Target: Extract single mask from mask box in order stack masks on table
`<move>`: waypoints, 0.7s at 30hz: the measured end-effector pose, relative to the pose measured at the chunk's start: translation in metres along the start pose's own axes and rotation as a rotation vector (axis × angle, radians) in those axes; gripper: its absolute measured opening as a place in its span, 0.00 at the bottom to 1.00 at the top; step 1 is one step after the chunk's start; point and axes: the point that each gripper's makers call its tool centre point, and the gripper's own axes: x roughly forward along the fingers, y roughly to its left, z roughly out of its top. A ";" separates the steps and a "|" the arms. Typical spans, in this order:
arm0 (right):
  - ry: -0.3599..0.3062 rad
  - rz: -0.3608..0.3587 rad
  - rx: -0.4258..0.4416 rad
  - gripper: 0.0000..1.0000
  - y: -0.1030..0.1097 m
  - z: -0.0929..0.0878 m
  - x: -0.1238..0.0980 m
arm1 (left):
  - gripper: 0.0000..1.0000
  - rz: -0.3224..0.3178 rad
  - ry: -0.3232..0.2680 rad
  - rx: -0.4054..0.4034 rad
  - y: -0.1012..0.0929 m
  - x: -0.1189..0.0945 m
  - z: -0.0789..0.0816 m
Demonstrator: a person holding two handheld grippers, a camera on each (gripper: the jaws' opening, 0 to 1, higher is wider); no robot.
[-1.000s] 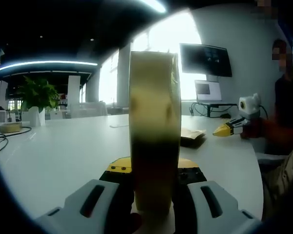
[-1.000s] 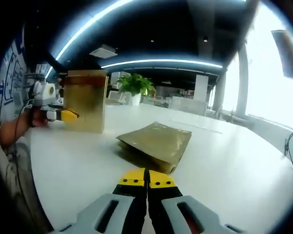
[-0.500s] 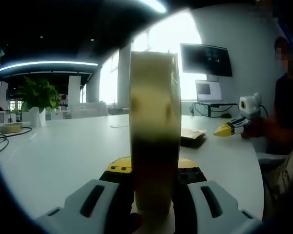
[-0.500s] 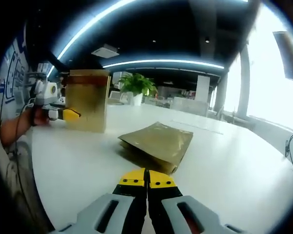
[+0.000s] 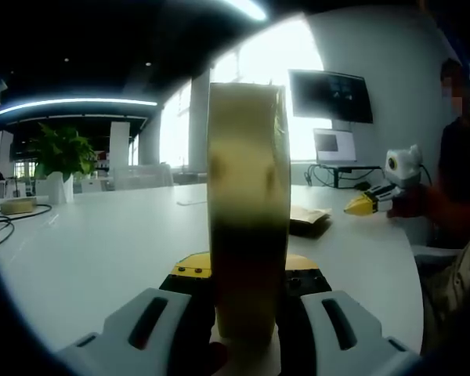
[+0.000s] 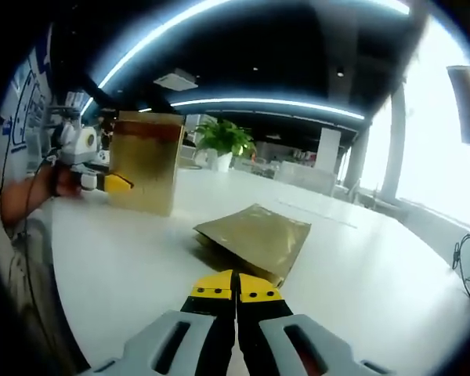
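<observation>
The left claw [image 5: 247, 301] grips the mask box [image 5: 247, 211], a gold upright carton standing on the white table [image 5: 94, 258] and seen edge-on between its jaws. In the right gripper view the same box [image 6: 146, 172] stands near the table's left edge, held by the left claw [image 6: 117, 183]. The right claw [image 6: 236, 296] is closed on nothing, its yellow tips together, just short of a flat gold mask packet [image 6: 254, 239] lying on the table. A potted plant [image 6: 222, 142] stands at the far side.
</observation>
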 end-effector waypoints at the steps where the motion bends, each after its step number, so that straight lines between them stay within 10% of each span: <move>1: -0.001 0.002 -0.007 0.00 0.001 0.003 0.000 | 0.20 0.000 0.000 0.000 0.000 0.000 0.000; 21: 0.001 0.079 -0.325 0.00 0.022 0.074 0.012 | 0.20 -0.001 0.000 -0.001 0.001 0.000 0.000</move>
